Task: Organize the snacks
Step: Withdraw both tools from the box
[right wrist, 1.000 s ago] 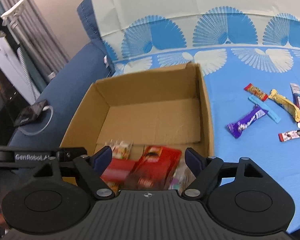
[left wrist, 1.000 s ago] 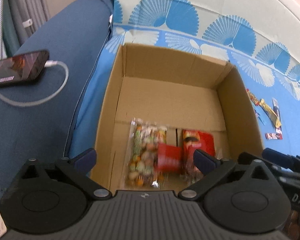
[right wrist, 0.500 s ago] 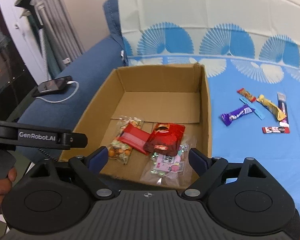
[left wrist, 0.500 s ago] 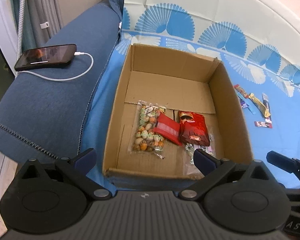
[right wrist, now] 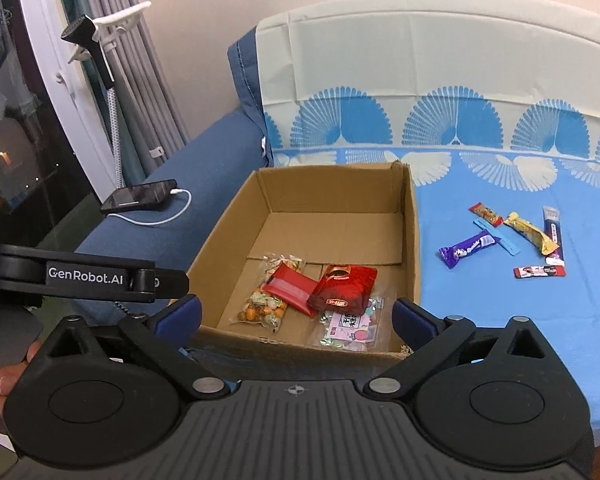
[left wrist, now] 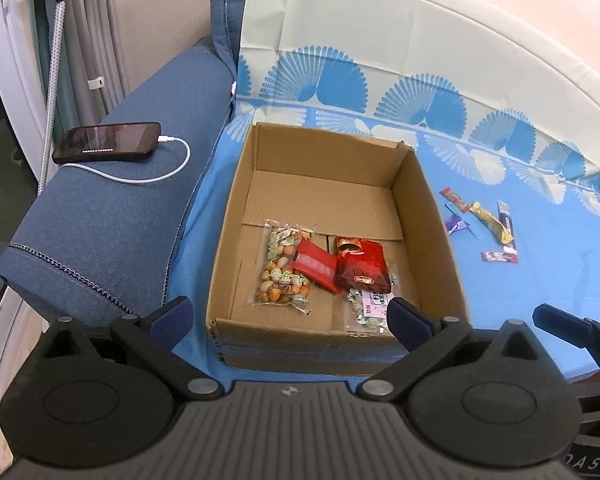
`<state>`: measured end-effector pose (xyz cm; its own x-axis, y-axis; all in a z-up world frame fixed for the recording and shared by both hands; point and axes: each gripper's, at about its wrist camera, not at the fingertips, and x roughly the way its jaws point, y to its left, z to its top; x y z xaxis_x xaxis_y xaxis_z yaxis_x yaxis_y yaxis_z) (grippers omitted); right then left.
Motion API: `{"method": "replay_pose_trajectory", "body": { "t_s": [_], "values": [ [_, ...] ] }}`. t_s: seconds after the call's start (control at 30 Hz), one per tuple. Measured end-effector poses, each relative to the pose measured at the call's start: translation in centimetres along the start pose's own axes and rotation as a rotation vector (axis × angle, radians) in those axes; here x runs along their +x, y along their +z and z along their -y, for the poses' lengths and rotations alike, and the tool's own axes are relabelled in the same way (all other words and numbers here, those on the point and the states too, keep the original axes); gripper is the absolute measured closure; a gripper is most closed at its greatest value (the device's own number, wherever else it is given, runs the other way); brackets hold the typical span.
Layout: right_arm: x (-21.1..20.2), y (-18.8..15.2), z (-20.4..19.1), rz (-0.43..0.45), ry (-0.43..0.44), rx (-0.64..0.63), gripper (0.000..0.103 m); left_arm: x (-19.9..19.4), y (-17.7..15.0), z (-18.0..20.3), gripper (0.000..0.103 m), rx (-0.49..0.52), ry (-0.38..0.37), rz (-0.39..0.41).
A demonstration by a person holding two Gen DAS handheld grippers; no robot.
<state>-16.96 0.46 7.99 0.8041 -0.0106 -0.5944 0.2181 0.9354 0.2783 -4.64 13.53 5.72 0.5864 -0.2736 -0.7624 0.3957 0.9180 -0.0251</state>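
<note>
a: a blue sofa (right wrist: 480,320) with a fan-patterned cover is seen; a cardboard box (right wrist: 414,240) is set on it, with four snack packets (right wrist: 342,286) laid at its near end.

b: both grippers are empty, it seems. the left gripper (left wrist: 290,316) is spread wide; the right gripper (right wrist: 296,314) is opening, nothing between.

a: loose candy bars (right wrist: 466,248) are left beside the box, so one should be reached next.

b: "genrobot.ai" can be read on the left gripper's side.

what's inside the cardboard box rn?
Cardboard box holds four packs: nut bag, flat red packet overlapping it, red pouch and clear candy bag partly under the pouch. Anything beneath them is hidden.
</note>
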Motion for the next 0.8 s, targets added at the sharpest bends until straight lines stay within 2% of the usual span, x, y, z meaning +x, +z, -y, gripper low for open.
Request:
{"method": "replay_pose_trajectory", "body": {
  "t_s": [0.23, 0.8],
  "values": [
    [-1.2, -0.1, 0.1, 0.028, -0.001, 0.009, 0.000, -1.1, -0.2, 0.6, 0.000, 0.020, 0.004, 0.030],
    [-1.4, -0.1, 0.4, 0.026, 0.002, 0.021, 0.000, -1.4, 0.0, 0.9, 0.000, 0.034, 0.010, 0.037]
  ]
}}
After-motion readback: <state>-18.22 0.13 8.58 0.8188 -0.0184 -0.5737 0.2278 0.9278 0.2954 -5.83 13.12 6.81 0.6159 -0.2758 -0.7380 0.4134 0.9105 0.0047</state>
